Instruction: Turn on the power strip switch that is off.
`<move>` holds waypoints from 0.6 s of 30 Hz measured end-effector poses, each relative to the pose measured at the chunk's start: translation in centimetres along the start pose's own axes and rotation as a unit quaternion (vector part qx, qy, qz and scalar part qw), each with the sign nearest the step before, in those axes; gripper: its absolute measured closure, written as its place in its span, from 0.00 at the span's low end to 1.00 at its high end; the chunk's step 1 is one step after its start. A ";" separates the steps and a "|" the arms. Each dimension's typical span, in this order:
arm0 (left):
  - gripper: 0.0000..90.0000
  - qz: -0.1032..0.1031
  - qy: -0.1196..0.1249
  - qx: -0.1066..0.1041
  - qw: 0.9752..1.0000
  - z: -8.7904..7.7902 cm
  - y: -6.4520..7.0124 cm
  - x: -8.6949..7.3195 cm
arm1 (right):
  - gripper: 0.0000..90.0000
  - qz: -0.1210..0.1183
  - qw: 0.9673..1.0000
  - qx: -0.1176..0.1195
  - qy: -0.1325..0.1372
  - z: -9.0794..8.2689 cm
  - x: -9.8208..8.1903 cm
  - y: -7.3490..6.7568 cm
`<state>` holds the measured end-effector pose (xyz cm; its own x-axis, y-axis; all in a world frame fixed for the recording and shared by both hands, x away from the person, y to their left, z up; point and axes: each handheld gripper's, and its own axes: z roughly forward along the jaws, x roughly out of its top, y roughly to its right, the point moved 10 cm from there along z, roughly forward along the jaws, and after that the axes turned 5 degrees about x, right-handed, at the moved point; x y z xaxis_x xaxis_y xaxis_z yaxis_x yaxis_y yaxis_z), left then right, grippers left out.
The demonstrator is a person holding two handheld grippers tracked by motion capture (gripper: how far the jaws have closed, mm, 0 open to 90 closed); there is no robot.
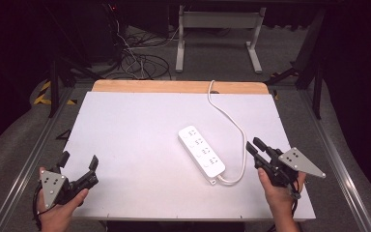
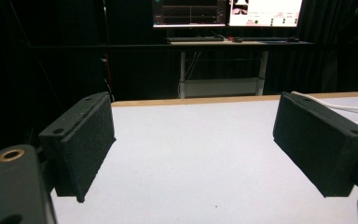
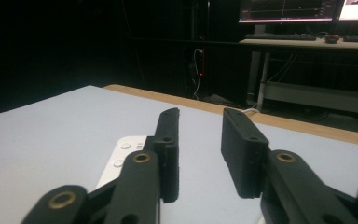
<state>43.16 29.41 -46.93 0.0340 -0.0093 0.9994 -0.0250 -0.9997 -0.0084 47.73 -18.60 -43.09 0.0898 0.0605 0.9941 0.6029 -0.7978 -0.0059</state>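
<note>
A white power strip (image 1: 201, 150) with several sockets lies on the white table (image 1: 135, 140), right of centre, and its white cable (image 1: 228, 115) runs to the far edge. My right gripper (image 1: 252, 143) hovers just right of the strip, jaws a little apart with nothing between them. In the right gripper view the strip's end (image 3: 121, 158) shows behind the left jaw of that gripper (image 3: 199, 114). My left gripper (image 1: 80, 158) rests at the near left corner, jaws spread wide and empty. The left gripper view has that gripper (image 2: 191, 140) facing bare table, the cable (image 2: 349, 108) at far right.
A wooden strip (image 1: 174, 86) borders the table's far edge. Beyond it stand a white desk frame (image 1: 220, 34) and loose floor cables (image 1: 140, 60). Metal rails (image 1: 340, 164) run along both sides. Lit monitors (image 2: 228, 11) sit on a desk behind.
</note>
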 end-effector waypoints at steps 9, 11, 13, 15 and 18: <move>0.15 0.000 0.000 0.000 1.000 0.0 0.0 0.0 | 0.13 0.015 0.999 -0.039 0.014 0.2 0.0 0.9; 0.15 0.000 0.000 0.000 1.000 0.0 0.0 0.0 | 0.09 0.014 0.999 -0.037 0.019 0.1 0.1 0.9; 0.15 -0.003 0.000 -0.001 1.000 0.0 0.0 0.0 | 0.06 0.014 0.999 -0.042 0.023 0.1 0.2 1.0; 0.15 -0.002 0.000 -0.001 1.000 0.0 0.0 0.0 | 0.06 0.012 0.999 -0.045 0.024 0.1 0.2 1.2; 0.15 -0.002 0.000 -0.001 1.000 0.0 0.0 0.0 | 0.06 0.014 0.998 -0.049 0.023 0.0 0.1 1.4</move>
<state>43.15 29.44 -46.92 0.0339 -0.0050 0.9994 -0.0261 -0.9997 -0.0042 48.61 -19.71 -42.96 0.0671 0.0121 0.9977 0.5193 -0.8543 -0.0245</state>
